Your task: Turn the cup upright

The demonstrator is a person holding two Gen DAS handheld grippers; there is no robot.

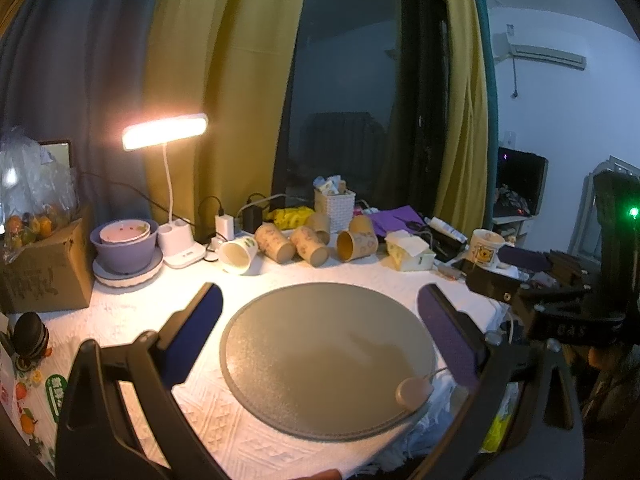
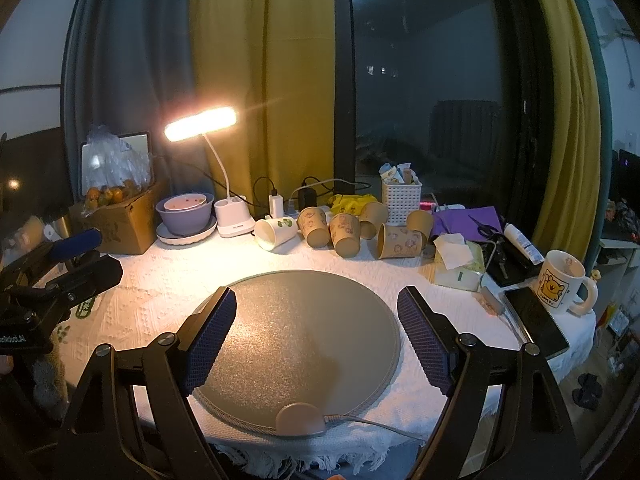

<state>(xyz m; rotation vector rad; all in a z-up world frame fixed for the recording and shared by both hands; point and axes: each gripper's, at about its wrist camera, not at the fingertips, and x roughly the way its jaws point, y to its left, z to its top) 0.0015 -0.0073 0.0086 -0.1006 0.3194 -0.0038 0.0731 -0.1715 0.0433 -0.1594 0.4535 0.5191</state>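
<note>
Several paper cups lie on their sides in a row at the back of the table: a white one [image 1: 239, 255] [image 2: 275, 233] on the left, then brown ones [image 1: 274, 242] [image 2: 345, 234]. A round grey mat [image 1: 328, 364] [image 2: 296, 344] lies in front of them, with nothing on it but a small pink puck at its near edge. My left gripper [image 1: 320, 336] is open and empty above the mat. My right gripper [image 2: 316, 340] is open and empty above the mat too. Each gripper also shows at the edge of the other's view.
A lit desk lamp [image 2: 200, 124], stacked bowls [image 2: 185, 212], a box of oranges [image 2: 120, 216], a white basket [image 2: 401, 200], a tissue pack [image 2: 458, 264], a bear mug [image 2: 560, 282] and a phone [image 2: 536, 320] ring the mat. A pink puck [image 2: 300, 418] with a cable sits at the mat's near edge.
</note>
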